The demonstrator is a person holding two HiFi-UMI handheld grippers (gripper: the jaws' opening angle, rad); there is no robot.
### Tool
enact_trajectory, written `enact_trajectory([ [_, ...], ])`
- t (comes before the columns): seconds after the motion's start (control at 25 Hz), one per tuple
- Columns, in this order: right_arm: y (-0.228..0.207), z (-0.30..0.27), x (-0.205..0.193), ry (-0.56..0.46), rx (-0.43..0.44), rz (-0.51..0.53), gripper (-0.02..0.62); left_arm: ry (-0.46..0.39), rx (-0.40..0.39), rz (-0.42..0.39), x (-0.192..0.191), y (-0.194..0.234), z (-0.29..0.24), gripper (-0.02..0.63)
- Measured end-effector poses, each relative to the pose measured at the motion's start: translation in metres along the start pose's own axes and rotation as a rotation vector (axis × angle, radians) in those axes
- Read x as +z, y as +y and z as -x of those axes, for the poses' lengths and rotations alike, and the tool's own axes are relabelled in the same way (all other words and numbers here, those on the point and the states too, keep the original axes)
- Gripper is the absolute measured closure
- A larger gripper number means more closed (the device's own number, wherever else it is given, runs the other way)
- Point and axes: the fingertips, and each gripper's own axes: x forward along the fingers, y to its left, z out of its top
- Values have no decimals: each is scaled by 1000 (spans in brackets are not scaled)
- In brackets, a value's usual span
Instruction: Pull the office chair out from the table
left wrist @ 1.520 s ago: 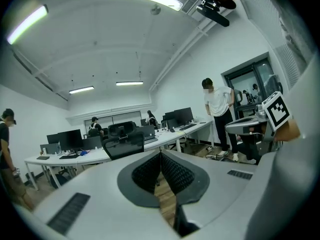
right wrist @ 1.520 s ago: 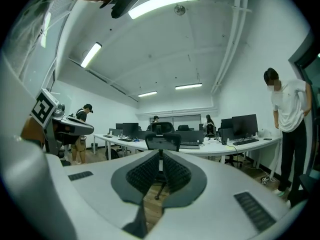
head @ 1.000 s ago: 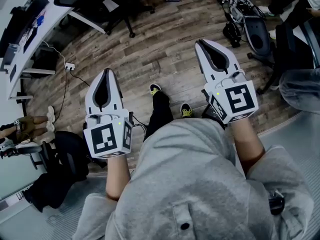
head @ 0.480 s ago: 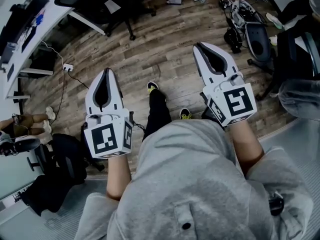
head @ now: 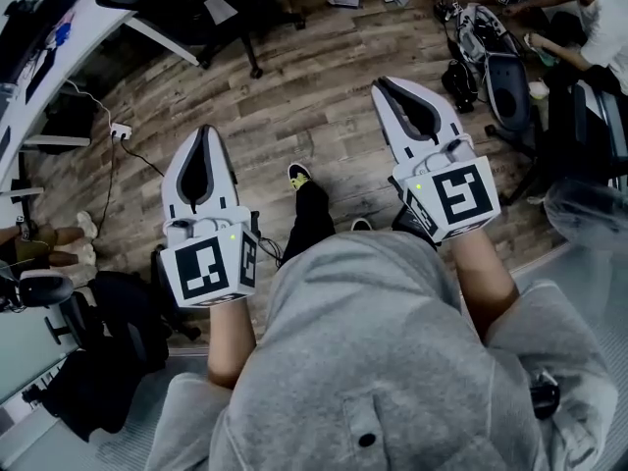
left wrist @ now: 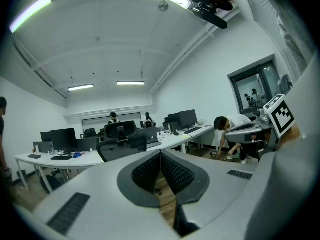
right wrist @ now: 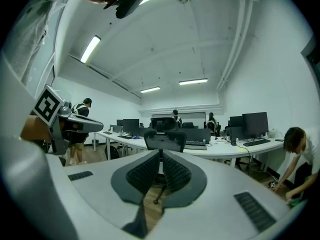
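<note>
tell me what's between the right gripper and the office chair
Only bare wood floor, as the right gripper view shows past the right gripper up to the office chair.

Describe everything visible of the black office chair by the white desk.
The black office chair has a wide backrest, a separate headrest and a centre post on a spoked base. It stands upright, back towards us, close against the curved white desk on wood-look flooring. Nothing touches it; the left gripper and right gripper are well short, jaws shut, empty.
</note>
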Motion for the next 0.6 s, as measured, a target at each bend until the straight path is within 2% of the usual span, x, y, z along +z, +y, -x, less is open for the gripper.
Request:
enact_trajectory([
  [0.24,-3,-49,-4,45,37,27,552,38,12,0,-14,26,-36,592],
  [0.44,-5,-82,-6,56,46,70,552,61,29,-44,-20,46,-55,592],
  [0.6,0,-105,-3,61,53,107,552,71,28,-45,-22,60,-69,592],
])
